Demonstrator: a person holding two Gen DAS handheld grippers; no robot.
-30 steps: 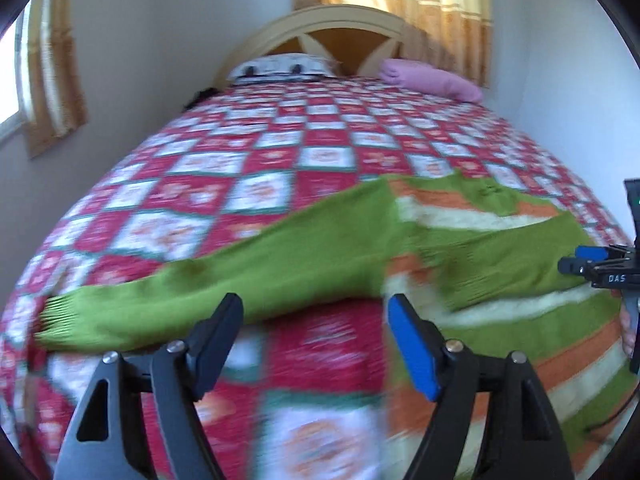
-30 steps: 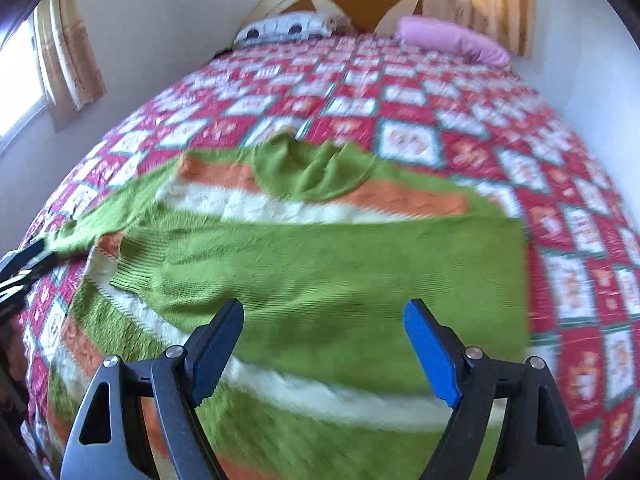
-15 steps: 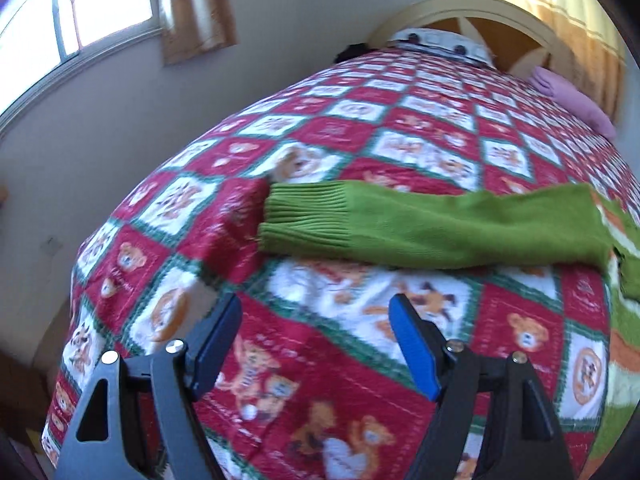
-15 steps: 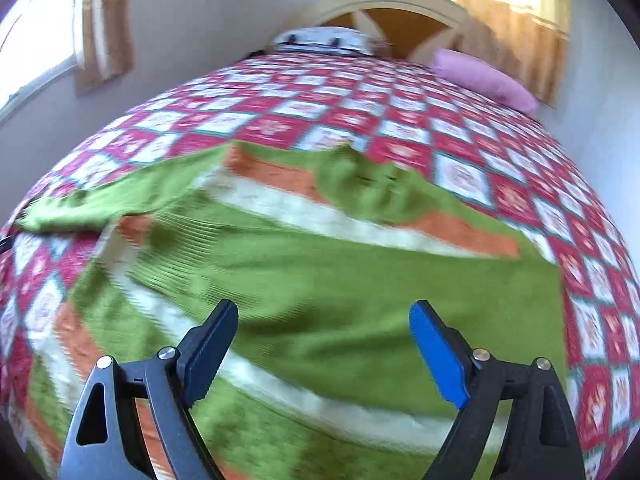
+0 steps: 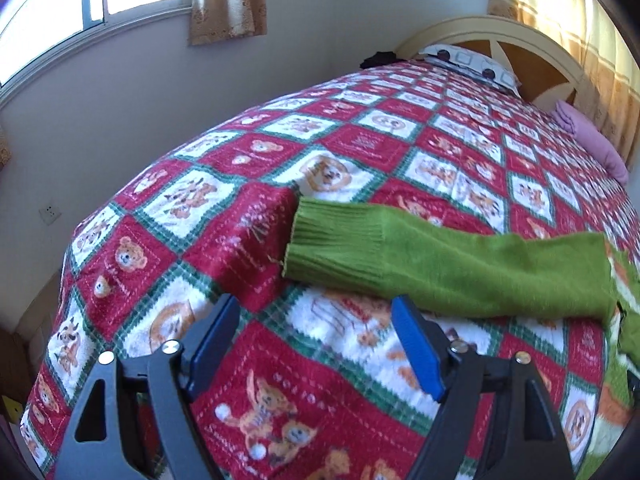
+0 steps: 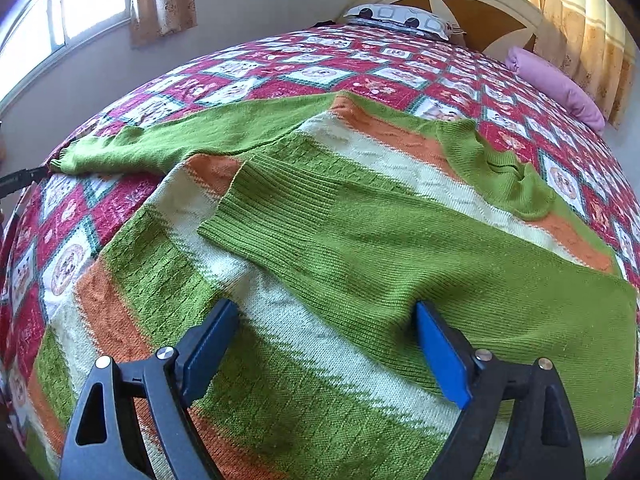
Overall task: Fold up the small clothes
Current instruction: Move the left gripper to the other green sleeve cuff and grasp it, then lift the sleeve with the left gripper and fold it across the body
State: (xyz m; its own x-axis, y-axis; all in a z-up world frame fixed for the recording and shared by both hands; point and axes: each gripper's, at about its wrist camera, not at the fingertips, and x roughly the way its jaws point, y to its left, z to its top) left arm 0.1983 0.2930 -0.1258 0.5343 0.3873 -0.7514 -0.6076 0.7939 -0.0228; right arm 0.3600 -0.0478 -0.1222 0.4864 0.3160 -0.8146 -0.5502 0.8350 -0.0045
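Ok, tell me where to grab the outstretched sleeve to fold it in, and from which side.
Grip the ribbed cuff of the outstretched sleeve, at its free end. It lies flat on the quilt with bare bedding in front of it, so probably come with the left gripper from the near edge, one of the fingers sliding under. Its jaws are opening, nothing between them.

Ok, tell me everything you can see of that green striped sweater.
The green knitted sweater with orange and cream stripes lies flat on the red patchwork bedspread, collar toward the headboard. One ribbed-cuff sleeve is folded across the body; the other sleeve stretches sideways over the bedspread. Neither gripper holds it.
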